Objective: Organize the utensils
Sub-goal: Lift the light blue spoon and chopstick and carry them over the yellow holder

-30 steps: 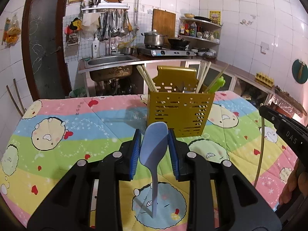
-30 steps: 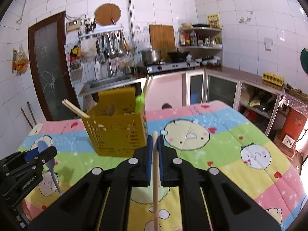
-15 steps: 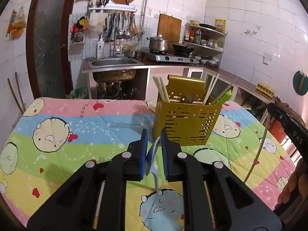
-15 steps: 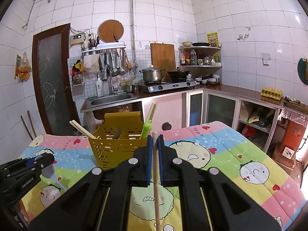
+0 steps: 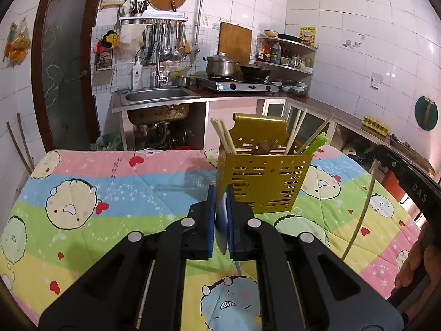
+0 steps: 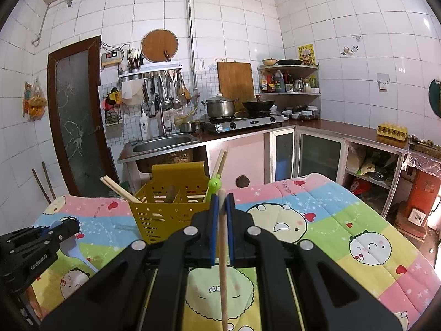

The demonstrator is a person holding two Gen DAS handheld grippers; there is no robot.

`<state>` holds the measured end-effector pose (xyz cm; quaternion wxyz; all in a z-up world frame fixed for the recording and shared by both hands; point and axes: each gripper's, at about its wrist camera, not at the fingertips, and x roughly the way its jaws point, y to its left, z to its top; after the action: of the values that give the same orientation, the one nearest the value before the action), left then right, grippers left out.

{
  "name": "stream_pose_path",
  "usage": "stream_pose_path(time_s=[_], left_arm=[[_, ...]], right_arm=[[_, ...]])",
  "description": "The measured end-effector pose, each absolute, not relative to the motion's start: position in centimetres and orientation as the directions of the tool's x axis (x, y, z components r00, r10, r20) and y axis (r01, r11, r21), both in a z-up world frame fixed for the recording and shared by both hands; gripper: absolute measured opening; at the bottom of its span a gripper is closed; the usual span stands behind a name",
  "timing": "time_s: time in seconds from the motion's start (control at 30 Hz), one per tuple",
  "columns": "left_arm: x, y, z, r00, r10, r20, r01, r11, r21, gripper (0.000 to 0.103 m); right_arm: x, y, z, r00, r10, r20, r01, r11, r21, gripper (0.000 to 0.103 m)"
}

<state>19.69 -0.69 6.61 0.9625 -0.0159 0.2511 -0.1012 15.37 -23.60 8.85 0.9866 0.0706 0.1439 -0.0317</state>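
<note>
Left wrist view: my left tongs (image 5: 220, 222) are clenched on a pale blue spoon (image 5: 222, 230), its bowl pinched on edge between the blue pads (image 5: 211, 220) and its thin handle hanging below toward the quilt. The jaws have just been closing, with the spoon between them. Just beyond the tips stands a yellow slotted holder (image 5: 264, 176) on the table (image 5: 115, 182), which is covered by a cartoon-print quilt in pink, blue, green and yellow bands. Chopsticks (image 5: 224, 138) lean out of its left compartment, more chopsticks lean out on the right, and a green utensil (image 5: 317, 143) pokes up at its right corner. At the right edge my right tongs (image 5: 408, 182) appear as a black bar with a hand (image 5: 416, 267) beneath, and a long pale stick hangs from them.

Right wrist view: my right tongs (image 6: 222, 230) are clenched on a single wooden chopstick (image 6: 223, 270), which runs upright between the pads; its top end shows just above the tips and its length drops out of the bottom of the frame. The holder (image 6: 165, 215) sits ahead and slightly left of these tips, apart from them. My left tongs (image 6: 35, 244) enter from the lower left, the spoon (image 6: 73, 245) showing at their tip, its handle slanting down above the quilt. Behind the table are a sink (image 6: 162, 144), a stove with a pot (image 6: 220, 107), and a wooden door (image 6: 77, 115).
</note>
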Motion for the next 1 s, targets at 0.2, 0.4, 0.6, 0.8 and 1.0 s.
stream_pose_path(time_s=[0.2,0.4,0.6,0.8,1.0], left_arm=[[19.4,-1.1,7.5,0.862,-0.203,-0.465,0.195,0.979,-0.066,0.006],[19.0,-1.4,8.4,0.874,-0.192,-0.446,0.197,0.98,-0.035,0.006],[18.8,-1.6,10.0,0.89,-0.184,-0.417,0.197,0.98,-0.011,0.006],[19.1,-2.0,12.4,0.908,-0.188,-0.375,0.202,0.979,-0.003,0.006],[20.3,-2.3,15.3,0.926,-0.198,-0.322,0.207,0.978,-0.005,0.006]], right_arm=[[15.3,-24.0,9.3,0.96,-0.04,-0.277,0.081,0.987,0.137,0.006],[15.5,-24.1,9.4,0.96,-0.039,-0.278,0.081,0.987,0.139,0.006],[15.6,-24.2,10.1,0.962,-0.036,-0.269,0.076,0.987,0.138,0.006],[15.7,-24.3,11.9,0.969,-0.033,-0.245,0.068,0.989,0.134,0.006],[16.2,-24.2,14.9,0.98,-0.017,-0.201,0.045,0.99,0.134,0.006]])
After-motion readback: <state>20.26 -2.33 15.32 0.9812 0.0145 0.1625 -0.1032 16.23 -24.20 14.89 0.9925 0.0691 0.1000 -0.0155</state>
